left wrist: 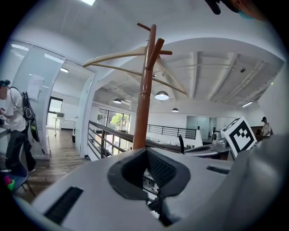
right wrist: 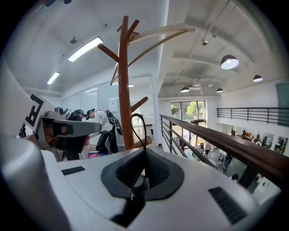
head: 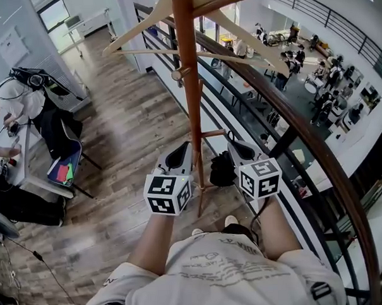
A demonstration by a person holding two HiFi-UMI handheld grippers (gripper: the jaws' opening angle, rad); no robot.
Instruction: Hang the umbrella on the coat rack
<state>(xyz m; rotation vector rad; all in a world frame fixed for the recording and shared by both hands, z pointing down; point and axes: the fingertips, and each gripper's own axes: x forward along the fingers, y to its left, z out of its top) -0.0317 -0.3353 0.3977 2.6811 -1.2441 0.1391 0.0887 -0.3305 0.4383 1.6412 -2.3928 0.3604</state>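
The wooden coat rack [head: 187, 67] rises just in front of me, its pole between my two grippers. The right gripper [head: 235, 143] is shut on the thin black strap loop [right wrist: 137, 118] of a folded black umbrella [head: 221, 169]. The umbrella hangs below that gripper, close to the right of the pole. In the right gripper view the loop stands up out of the closed jaws [right wrist: 145, 151], next to the pole [right wrist: 123, 90] and a short lower peg [right wrist: 139, 104]. My left gripper [head: 184, 146] is shut with nothing in it, left of the pole [left wrist: 144, 99].
Wooden hangers [head: 141, 27] sit on the rack's top pegs. A dark handrail with metal bars [head: 290, 113] runs close on the right, with an atrium and people below it. At the left a person [head: 18, 99] stands by a desk and a chair [head: 65, 167].
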